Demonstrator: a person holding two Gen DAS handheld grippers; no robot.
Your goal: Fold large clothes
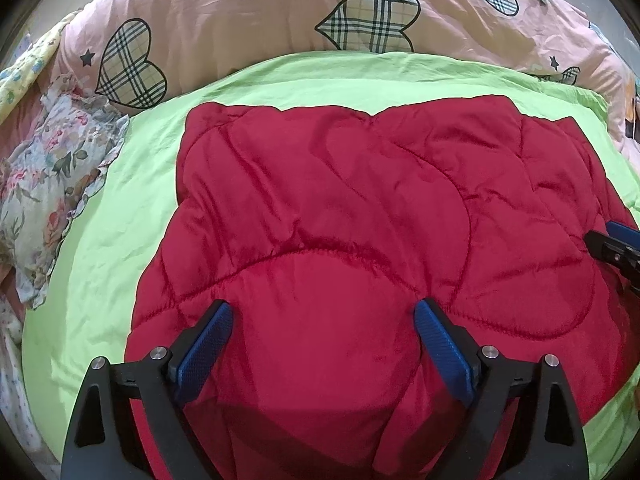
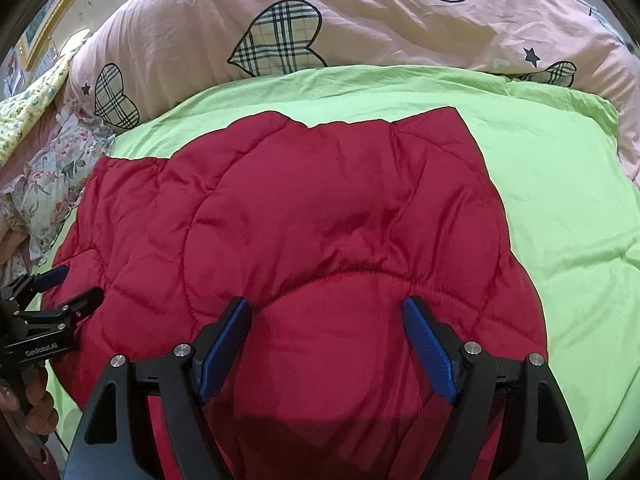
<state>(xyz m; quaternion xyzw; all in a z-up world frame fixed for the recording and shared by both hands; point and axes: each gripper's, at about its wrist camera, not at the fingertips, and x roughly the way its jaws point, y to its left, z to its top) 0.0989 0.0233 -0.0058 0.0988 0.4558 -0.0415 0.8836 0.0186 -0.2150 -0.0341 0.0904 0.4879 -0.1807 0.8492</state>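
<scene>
Largest in our view is the pink duvet [image 1: 248,36] with plaid hearts, bunched along the far side of the bed, and in front of it the light green sheet [image 1: 120,208] that covers the mattress. On that sheet lies the red quilted garment [image 1: 360,216], spread flat and puffy, its far hem running roughly parallel to the duvet. Our left wrist view shows a wide green margin to the left of the red garment and a floral pillow [image 1: 48,184] at that edge; our right wrist view shows instead a broad open stretch of green to the right of the garment [image 2: 560,220], with the garment's right edge slanting toward us. Only the right wrist view shows the hand [image 2: 36,408] holding the left gripper [image 2: 68,290] at the garment's left border, and a gilt frame in the upper left corner. The left wrist view catches just the tip of the right gripper [image 1: 612,240] over the garment's right side. Our left gripper [image 1: 322,320] hovers above the near part of the garment, jaws spread wide with nothing between them. Our right gripper [image 2: 326,316] sits likewise, jaws parted and empty, blue pads [image 2: 428,348] angled outward over the red fabric.
</scene>
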